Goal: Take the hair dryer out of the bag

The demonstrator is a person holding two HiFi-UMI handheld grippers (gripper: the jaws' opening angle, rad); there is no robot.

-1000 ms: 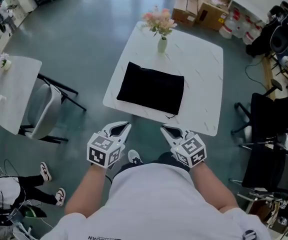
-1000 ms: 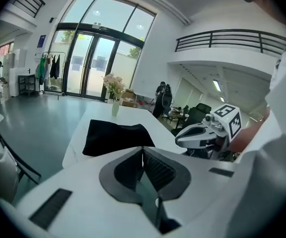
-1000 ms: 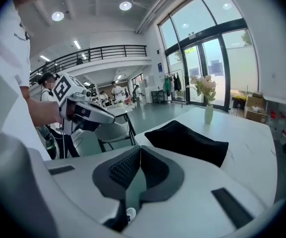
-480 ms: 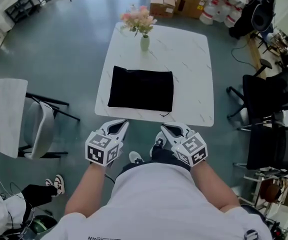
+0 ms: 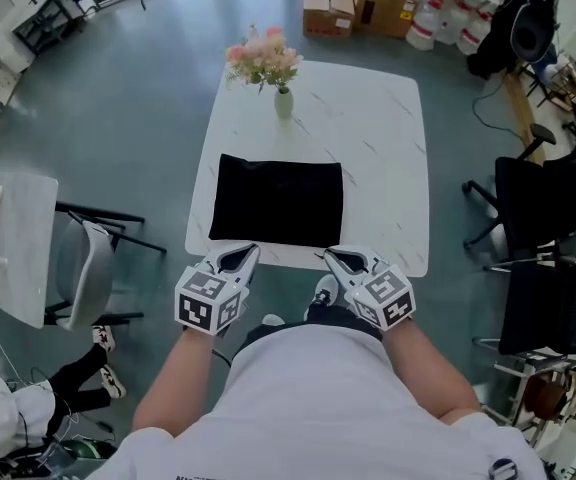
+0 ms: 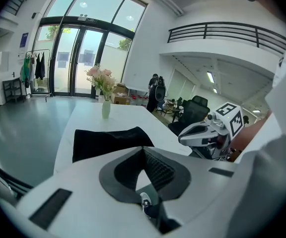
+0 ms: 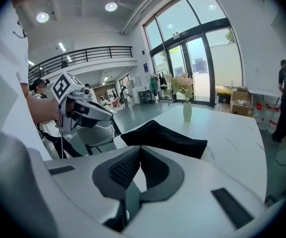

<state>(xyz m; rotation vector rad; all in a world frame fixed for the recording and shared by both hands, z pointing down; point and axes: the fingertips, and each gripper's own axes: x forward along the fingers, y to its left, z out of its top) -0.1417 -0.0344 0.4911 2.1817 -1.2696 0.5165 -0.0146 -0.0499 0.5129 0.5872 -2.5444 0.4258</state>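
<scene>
Bright daylight through tall windows — sharp, fisheye-bent edges.

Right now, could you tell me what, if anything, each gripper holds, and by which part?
Nothing is held: left gripper and right gripper are shut, empty, short of the flat black fabric bag.

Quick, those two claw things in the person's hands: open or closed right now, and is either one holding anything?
The left gripper: closed, holding nothing.
The right gripper: closed, holding nothing.
</scene>
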